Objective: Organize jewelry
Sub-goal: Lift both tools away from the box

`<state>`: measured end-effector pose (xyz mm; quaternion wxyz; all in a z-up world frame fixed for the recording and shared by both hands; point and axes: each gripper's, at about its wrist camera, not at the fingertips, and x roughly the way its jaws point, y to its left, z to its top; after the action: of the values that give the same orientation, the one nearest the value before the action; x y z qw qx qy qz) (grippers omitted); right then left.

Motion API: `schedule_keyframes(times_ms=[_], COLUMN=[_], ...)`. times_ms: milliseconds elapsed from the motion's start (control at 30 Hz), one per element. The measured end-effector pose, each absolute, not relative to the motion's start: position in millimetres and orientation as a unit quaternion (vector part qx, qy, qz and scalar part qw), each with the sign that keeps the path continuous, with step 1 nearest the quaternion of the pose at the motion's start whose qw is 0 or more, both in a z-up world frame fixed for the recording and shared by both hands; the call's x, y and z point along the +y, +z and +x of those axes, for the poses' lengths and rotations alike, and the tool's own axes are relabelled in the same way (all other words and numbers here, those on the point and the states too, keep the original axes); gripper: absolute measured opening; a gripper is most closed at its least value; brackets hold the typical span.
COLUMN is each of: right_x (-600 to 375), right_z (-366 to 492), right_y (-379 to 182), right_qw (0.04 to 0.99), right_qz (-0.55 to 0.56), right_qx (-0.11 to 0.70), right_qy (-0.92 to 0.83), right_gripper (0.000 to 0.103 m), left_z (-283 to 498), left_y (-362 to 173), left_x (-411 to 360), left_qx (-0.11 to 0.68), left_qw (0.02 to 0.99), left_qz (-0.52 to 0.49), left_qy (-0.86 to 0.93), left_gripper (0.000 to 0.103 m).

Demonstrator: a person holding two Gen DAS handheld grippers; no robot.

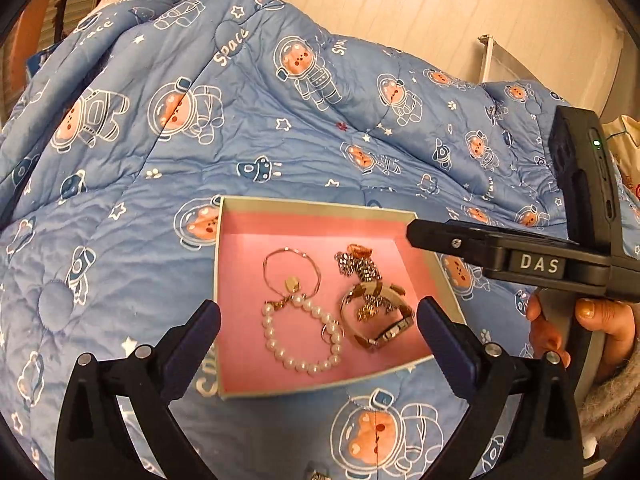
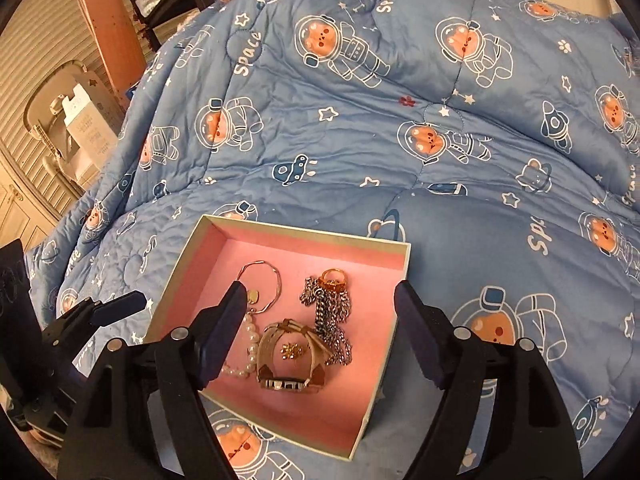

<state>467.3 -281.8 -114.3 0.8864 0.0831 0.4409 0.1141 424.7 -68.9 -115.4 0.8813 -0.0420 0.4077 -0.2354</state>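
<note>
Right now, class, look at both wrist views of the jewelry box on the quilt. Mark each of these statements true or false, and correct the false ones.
1. The pearl bracelet lies inside the pink-lined box. True.
2. The left gripper is shut on the pearl bracelet. False: its fingers are spread wide and hold nothing.
3. The box sits on a blue quilt printed with astronaut bears. True.
4. The box has its lid on. False: it is open and no lid is on it.
5. The watch lies on the quilt outside the box. False: it is inside the box, next to the silver chain.
6. The right gripper is open. True.
</note>
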Motion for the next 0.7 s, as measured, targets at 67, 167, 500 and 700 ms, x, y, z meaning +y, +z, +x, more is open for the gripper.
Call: schedule_keyframes(times_ms=[67,167,500,700], right_x=[-282.4,-284.3,-256.3,-228.7], right_z=[450.3,423.9,340.1,296.1], right_y=[-114.3,-119.1,-143.3,-156.7], right_qw=[0.890,0.893,0.899,0.890], right_qz=[0.082,0.086,0.018,-0.027], right_qx=[0.434,0.429,0.419,0.426], right_qy=[0.114,0.110,0.123,0.160], right_gripper=[0.076,0.076,0.076,0.075], left_z=[414.8,397.4,330.1,302.9], left_y=[-118.0,-120.4,-140.3,-151.6], left_x=[-61.5,-45.8,-14.3,-8.9], left_qx=[0.412,0.412,0.400,0.412], left_qw=[0.881,0.883,0.898,0.888], left_qz=[-0.046,-0.060,-0.042,-0.069], left_qy=[-0.227,-0.216,-0.178,-0.193], left_gripper=[0.096,0.096,0.096,0.096])
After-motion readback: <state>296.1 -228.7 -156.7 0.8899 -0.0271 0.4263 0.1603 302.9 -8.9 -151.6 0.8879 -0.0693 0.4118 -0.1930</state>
